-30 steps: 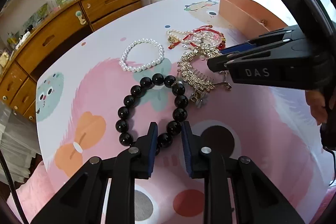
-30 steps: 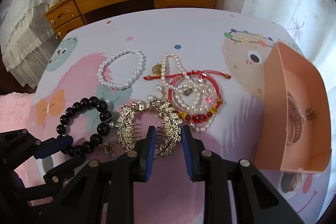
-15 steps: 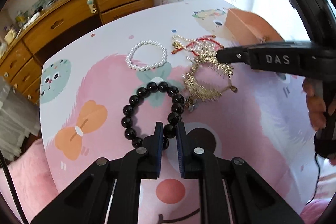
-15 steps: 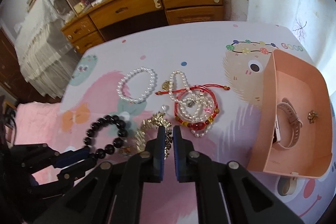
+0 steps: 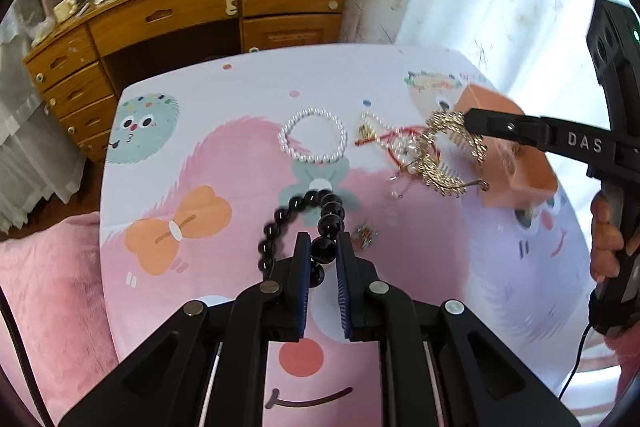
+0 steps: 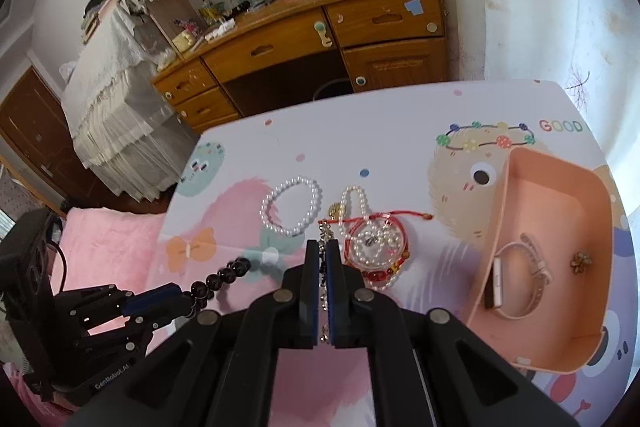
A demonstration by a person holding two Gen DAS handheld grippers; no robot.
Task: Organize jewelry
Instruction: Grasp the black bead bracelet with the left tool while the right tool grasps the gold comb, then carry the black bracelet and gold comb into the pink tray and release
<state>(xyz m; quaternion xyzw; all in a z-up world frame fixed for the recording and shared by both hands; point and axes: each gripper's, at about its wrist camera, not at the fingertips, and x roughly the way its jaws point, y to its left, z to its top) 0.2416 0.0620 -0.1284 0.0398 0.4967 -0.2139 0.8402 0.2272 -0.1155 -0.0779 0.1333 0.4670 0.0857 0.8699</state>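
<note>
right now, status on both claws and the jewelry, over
Left claw shut on black bead bracelet, lifted. Right claw shut on gold hair comb, raised near pink box. Pearl bracelet and red tangle on table. Path clear.

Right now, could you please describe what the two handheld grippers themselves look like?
Both are matte black plastic with angular, strutted linkages and silver pivot rivets. The left gripper and right gripper have flat fingers faced with dark blue pads. The right one bears white "DAS" lettering, a green light and a thin black cable; the left body reads "GenRobot.AI". A bare hand grips the right handle.
</note>
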